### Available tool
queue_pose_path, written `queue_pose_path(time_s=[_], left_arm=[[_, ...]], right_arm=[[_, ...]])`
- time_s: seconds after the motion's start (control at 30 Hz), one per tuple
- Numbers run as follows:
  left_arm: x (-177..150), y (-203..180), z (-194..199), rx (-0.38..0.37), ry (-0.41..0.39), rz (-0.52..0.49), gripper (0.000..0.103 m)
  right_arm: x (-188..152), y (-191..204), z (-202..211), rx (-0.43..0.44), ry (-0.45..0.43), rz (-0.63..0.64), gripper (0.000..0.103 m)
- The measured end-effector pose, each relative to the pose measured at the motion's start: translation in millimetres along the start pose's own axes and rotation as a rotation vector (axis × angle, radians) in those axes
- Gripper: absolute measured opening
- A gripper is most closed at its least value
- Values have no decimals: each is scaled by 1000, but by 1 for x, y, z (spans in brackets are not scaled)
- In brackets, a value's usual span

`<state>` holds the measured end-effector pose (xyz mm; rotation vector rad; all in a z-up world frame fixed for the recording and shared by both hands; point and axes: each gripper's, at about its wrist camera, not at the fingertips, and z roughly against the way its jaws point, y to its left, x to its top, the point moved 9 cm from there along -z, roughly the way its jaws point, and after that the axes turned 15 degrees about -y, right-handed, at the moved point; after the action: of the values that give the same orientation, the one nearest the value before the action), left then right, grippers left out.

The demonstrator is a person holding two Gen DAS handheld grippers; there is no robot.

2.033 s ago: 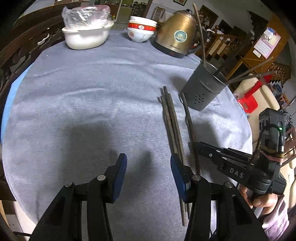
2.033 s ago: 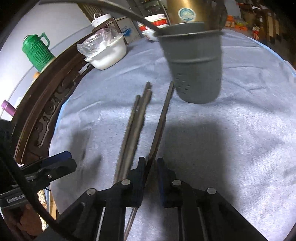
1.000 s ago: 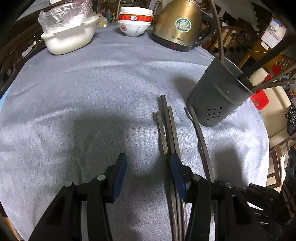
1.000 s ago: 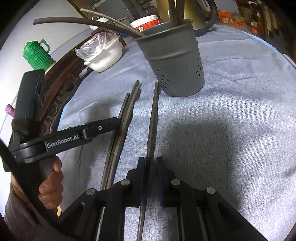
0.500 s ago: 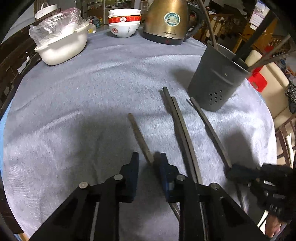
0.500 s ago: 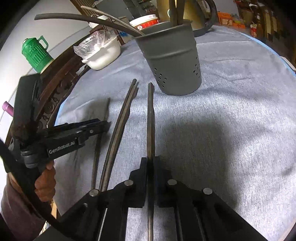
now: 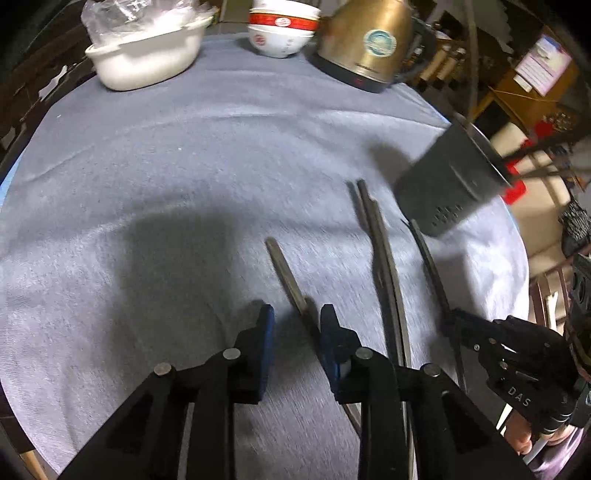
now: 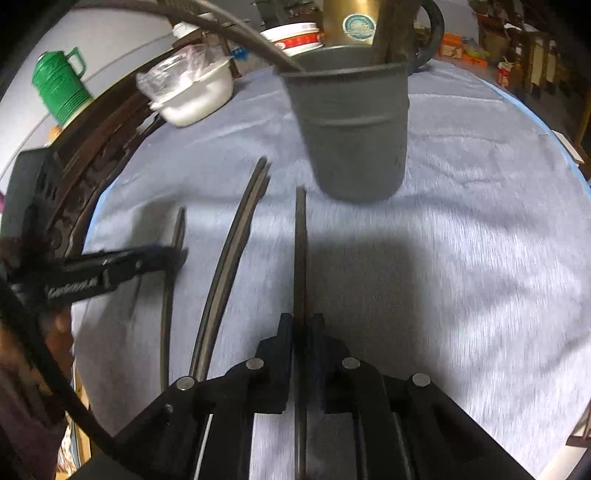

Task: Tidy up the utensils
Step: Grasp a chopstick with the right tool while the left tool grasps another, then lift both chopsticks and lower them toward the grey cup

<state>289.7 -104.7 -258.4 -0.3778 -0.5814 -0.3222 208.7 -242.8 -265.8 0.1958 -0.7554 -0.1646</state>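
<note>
My left gripper [image 7: 294, 325] stands partly open around one dark chopstick [image 7: 286, 273], which touches only the right pad; in the right wrist view the left gripper [image 8: 173, 254] sits on that chopstick [image 8: 179, 229]. My right gripper [image 8: 302, 325] is shut on another dark chopstick [image 8: 301, 236] that points at the grey perforated utensil holder [image 8: 354, 136]. In the left wrist view the right gripper [image 7: 452, 321] pinches this chopstick [image 7: 426, 254]. A pair of chopsticks [image 7: 380, 243] lies between them on the grey cloth, also seen in the right wrist view [image 8: 236, 240]. The holder [image 7: 450, 188] has several utensils in it.
At the far edge of the round cloth-covered table [image 7: 147, 166] stand a white bowl with a plastic bag [image 7: 147, 55], stacked red-and-white bowls [image 7: 282, 29] and a brass kettle [image 7: 365, 44]. A green jug [image 8: 61, 85] stands beyond a carved chair back [image 8: 96, 147].
My left gripper's jaws have spread from shut on its chopstick to partly open. The right gripper keeps its chopstick and has moved closer to the holder.
</note>
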Motion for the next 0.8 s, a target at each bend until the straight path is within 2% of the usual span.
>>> queue_pose_path(time_s=[0.07,0.17,0.33,0.37,0.43,0.47,0.53,0.63,0.8], left_arm=[[4,1,-5,16,12,13,26],[8,0,-10,33,28,42,26],[11,0,-13,59,33,66,26],[13,-1,-15,64,29,63,22],[8,-2,-11,83,19,46,11],[7,-2,-11,83,12,44,11],[6,-3,-13,81,5,47,10],[5,-4,-4,86,-27,48,7],[20,-9,34,82,-120,49,6]], right_arm=[[11,0,-9,-22,-10,15,19],[25,2,-21,-54,-19,36,19],[36,8,-32,-94,-41,75,24],[38,9,-33,-103,-59,91,24],[40,9,-36,-118,-78,108,22],[41,8,-37,-132,-82,116,19],[42,6,-37,-156,-83,129,7],[44,4,-28,-132,-101,103,6],[58,9,17,-36,-201,78,6]])
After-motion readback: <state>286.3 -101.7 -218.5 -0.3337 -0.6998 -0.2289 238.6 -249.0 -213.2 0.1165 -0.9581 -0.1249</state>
